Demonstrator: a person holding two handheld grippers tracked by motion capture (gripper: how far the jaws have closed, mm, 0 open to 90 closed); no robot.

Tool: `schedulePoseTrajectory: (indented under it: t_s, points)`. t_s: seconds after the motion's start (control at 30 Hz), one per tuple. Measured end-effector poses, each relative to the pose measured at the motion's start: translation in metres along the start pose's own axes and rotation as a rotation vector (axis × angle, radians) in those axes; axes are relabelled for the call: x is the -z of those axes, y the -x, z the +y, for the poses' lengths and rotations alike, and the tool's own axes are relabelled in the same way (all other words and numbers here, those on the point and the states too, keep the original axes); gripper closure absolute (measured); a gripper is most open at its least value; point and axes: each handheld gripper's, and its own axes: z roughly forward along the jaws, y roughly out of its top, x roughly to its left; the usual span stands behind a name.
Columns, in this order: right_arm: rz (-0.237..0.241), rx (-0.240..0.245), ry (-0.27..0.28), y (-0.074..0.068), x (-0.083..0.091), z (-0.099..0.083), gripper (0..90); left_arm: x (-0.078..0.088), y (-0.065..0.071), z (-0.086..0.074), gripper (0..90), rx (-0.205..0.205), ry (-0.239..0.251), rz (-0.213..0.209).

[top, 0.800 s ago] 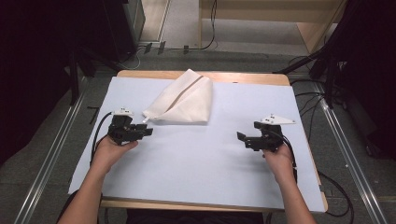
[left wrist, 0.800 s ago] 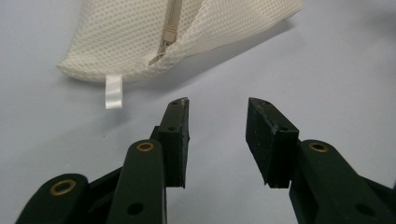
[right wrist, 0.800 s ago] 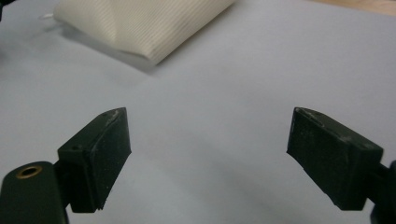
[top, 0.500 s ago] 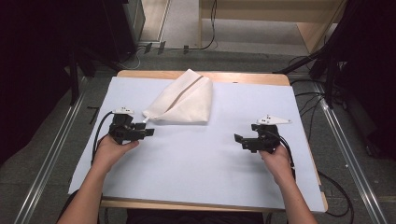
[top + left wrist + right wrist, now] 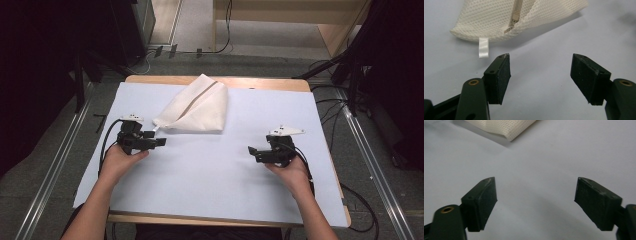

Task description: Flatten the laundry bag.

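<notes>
Cream mesh zip bag [image 5: 197, 107] lies folded; both grippers' fingers spread, empty.

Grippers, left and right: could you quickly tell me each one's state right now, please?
Left gripper: open, holding nothing, near the mesh bag.
Right gripper: open, holding nothing.

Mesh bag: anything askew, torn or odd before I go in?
Nothing damaged. The mesh bag lies skewed on the table, its zipper running diagonally and a white ribbon tab sticking out at its near corner. Left claw and right claw are open, empty.
</notes>
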Motion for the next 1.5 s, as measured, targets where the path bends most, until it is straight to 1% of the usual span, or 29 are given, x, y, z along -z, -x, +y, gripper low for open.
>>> schedulePoseTrajectory:
  t_s: [0.13, 0.17, 0.23, 0.27, 0.47, 0.5, 0.67, 0.8, 0.9, 1.0, 1.27, 1.3, 1.33, 1.43, 1.5]
  points:
    - [0.009, -0.007, -0.007, 0.001, 0.002, 0.0, 28.6, 0.0, -0.001, 0.0, 31.0, 0.001, -0.005, 0.005]
    - [0.018, -0.013, -0.005, 0.001, 0.003, 0.001, 32.2, 0.0, -0.001, -0.001, 31.1, 0.001, -0.007, 0.004]
    - [0.017, -0.014, -0.003, 0.001, 0.003, 0.001, 33.1, -0.001, -0.001, -0.001, 31.1, -0.001, -0.009, 0.005]
    - [0.017, -0.012, 0.002, 0.001, 0.004, 0.001, 36.4, -0.001, -0.001, -0.001, 31.1, -0.012, -0.017, 0.009]
    - [0.017, -0.016, 0.006, 0.002, 0.007, 0.002, 41.3, -0.002, 0.0, -0.001, 31.3, -0.016, -0.022, 0.015]
    - [0.023, -0.022, 0.003, 0.002, 0.007, 0.002, 43.0, -0.002, -0.001, -0.001, 31.3, -0.013, -0.025, 0.016]
    - [0.037, -0.033, -0.004, 0.003, 0.006, 0.002, 44.6, -0.002, -0.001, -0.001, 31.5, -0.009, -0.027, 0.017]
    - [0.04, -0.04, -0.01, 0.003, 0.006, 0.002, 45.1, -0.001, -0.001, -0.001, 31.4, -0.01, -0.027, 0.017]
    - [0.04, -0.046, -0.02, 0.003, 0.006, 0.001, 45.0, -0.002, -0.001, -0.001, 31.5, -0.011, -0.027, 0.021]
    - [0.058, -0.061, -0.042, 0.004, 0.004, 0.001, 44.9, -0.002, -0.001, -0.001, 31.8, -0.017, -0.027, 0.022]
    - [0.059, -0.052, -0.057, 0.001, 0.001, 0.0, 44.9, -0.005, 0.0, 0.004, 32.2, -0.033, -0.023, 0.024]
    - [0.059, -0.045, -0.059, 0.001, 0.001, 0.0, 44.9, -0.006, 0.0, 0.005, 32.2, -0.033, -0.026, 0.037]
    - [0.06, -0.043, -0.059, 0.001, 0.001, 0.0, 44.9, -0.009, 0.002, 0.006, 32.2, -0.054, -0.035, 0.056]
    - [0.059, -0.046, -0.062, 0.0, 0.002, 0.0, 44.9, -0.013, 0.001, 0.012, 32.7, -0.047, -0.034, 0.029]
    - [0.056, -0.047, -0.063, 0.0, 0.002, 0.0, 44.9, -0.014, 0.001, 0.015, 32.8, -0.046, -0.026, 0.027]
